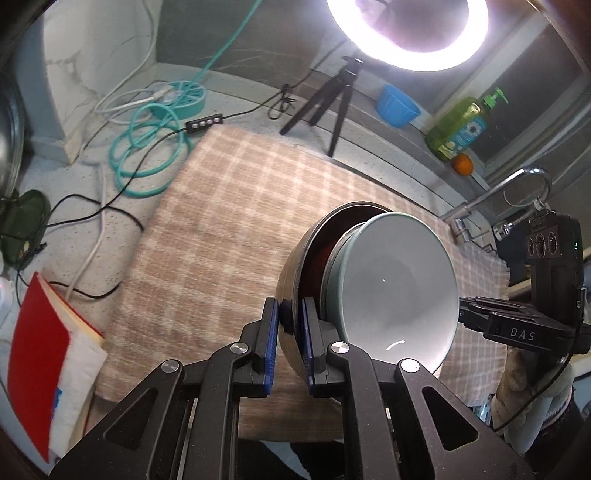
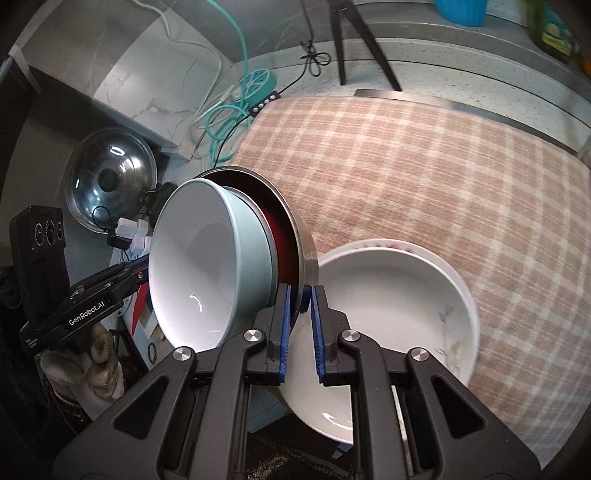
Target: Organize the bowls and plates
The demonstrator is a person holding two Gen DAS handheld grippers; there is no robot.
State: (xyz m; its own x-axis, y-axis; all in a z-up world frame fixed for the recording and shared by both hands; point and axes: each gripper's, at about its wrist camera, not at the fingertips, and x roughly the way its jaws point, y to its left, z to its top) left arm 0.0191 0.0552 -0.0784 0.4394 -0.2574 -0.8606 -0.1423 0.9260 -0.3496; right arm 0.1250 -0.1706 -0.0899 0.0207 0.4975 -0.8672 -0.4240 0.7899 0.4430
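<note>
Clamping both sets of jaws on one metal bowl (image 1: 291, 295), I have it tipped on edge between the two grippers. My left gripper (image 1: 290, 345) pinches the steel rim from one side, blue pads on either face of the wall. My right gripper (image 2: 300, 325) pinches the same rim on the opposite side, its pads pressed to the wall there too. Inside the metal bowl I see a dark red lining, and nested in it a pale green bowl (image 1: 395, 288) with a white interior, its mouth turned sideways; from the right wrist that bowl (image 2: 201, 266) faces left. Just beyond my right jaws a white plate (image 2: 388, 325) lies on the checked cloth (image 2: 424, 177), its near edge hanging past the cloth's front, with faint marks along its rim. The cloth covers most of the surface (image 1: 74, 192). Farther out sit a teal cable (image 1: 147, 147), a tripod (image 1: 332, 96) under a ring light (image 1: 406, 33), a blue cup (image 1: 397, 105), a green soap bottle (image 1: 461, 129), and a faucet (image 1: 498, 195). A pot lid (image 2: 109, 181) leans at the left in the right view.
</note>
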